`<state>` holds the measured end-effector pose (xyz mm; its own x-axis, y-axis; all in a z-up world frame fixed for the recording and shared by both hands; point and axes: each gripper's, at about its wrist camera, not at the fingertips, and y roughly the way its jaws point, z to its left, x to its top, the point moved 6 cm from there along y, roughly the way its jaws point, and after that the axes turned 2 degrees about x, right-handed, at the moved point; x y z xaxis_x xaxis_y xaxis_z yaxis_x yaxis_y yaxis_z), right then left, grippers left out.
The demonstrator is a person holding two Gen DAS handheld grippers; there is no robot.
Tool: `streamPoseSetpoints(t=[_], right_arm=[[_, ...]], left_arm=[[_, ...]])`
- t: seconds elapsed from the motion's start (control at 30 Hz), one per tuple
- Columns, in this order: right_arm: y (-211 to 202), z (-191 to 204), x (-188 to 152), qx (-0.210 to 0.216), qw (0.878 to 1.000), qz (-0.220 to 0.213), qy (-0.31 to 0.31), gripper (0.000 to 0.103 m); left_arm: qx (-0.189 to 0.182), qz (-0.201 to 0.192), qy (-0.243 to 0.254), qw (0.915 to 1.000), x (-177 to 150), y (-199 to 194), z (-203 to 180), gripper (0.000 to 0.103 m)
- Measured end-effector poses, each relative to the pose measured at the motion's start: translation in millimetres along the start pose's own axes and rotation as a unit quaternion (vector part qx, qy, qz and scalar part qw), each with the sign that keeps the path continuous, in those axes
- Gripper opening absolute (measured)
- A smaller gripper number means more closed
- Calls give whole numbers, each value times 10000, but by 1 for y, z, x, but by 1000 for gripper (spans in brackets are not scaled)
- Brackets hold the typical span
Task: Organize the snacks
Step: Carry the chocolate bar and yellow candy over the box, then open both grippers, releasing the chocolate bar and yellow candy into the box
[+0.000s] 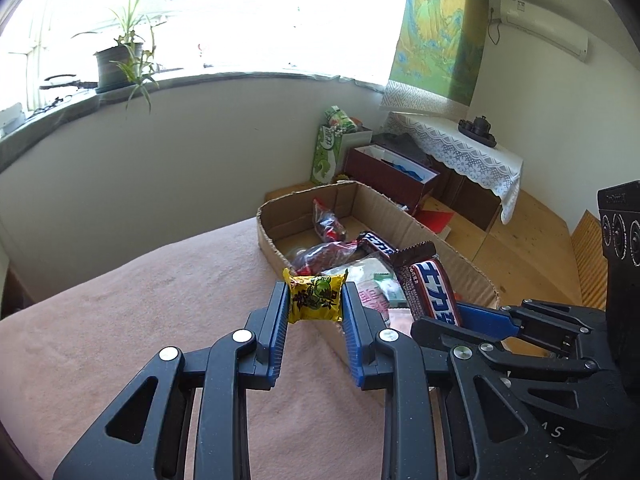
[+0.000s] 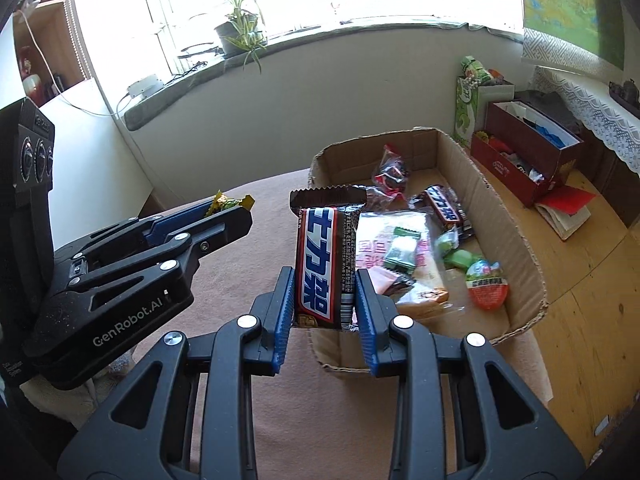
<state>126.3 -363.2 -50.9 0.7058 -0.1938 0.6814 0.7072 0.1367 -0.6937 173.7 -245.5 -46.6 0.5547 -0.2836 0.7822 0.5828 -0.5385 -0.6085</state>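
Note:
My left gripper (image 1: 315,300) is shut on a small yellow snack packet (image 1: 316,298), held in the air over the pink blanket near the box's near left corner. My right gripper (image 2: 325,292) is shut on a brown chocolate bar (image 2: 326,258) with a blue and white label, held upright before the box. Each gripper shows in the other's view: the right gripper (image 1: 448,316) at the right, the left gripper (image 2: 230,210) at the left. The cardboard box (image 2: 508,216) holds several snacks: another chocolate bar (image 2: 442,204), a red packet (image 2: 392,172), a clear bag of sweets (image 2: 400,248).
The box sits on a surface covered by a pink blanket (image 1: 140,304), at its right edge. Beyond lie a wooden floor (image 2: 592,280), a dark red open box (image 2: 524,160), a green bag (image 2: 468,100) and a lace-covered cabinet (image 1: 468,148). A potted plant (image 1: 120,60) stands on the windowsill.

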Motion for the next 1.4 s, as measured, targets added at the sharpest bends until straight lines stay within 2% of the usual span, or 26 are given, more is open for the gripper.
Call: streamPoseSetpoints(t=[0.27, 0.43, 0.57, 0.67, 0.77, 0.87, 1.0, 1.13, 1.2, 1.33, 1.4], right_arm=[[12, -50, 4, -503, 9985, 222, 54, 30], [22, -60, 2, -561, 9978, 349, 29, 31], [23, -63, 1, -612, 9975, 353, 20, 31], [19, -65, 2, -625, 9976, 310, 13, 39], [15, -63, 2, -637, 9976, 280, -16, 40], [12, -60, 1, -623, 9977, 248, -34, 41], [6, -55, 1, -619, 9979, 170, -67, 53], [-2, -49, 1, -599, 9981, 86, -101, 54], [-6, -46, 1, -600, 9981, 39, -117, 59], [-15, -38, -2, -591, 9981, -58, -185, 62], [-18, -34, -4, -604, 9978, -81, -247, 65]], left_arm=[[-277, 135, 84, 9995, 2, 21, -33, 25], [-295, 181, 94, 9994, 1, 25, -40, 26], [-292, 185, 109, 9993, 2, 26, -44, 32], [-301, 166, 93, 9994, 3, 24, -44, 33], [-281, 130, 83, 9995, 3, 19, -43, 33], [-268, 77, 6, 9996, 3, 11, -40, 39], [-211, 2, -64, 9998, 4, 2, -34, 42], [-145, -86, -104, 9998, 4, -8, -30, 46], [-105, -126, -111, 9998, 3, -14, -28, 47], [-51, -168, -147, 9997, -3, -25, -25, 48], [-21, -181, -216, 9996, -6, -31, -21, 56]])
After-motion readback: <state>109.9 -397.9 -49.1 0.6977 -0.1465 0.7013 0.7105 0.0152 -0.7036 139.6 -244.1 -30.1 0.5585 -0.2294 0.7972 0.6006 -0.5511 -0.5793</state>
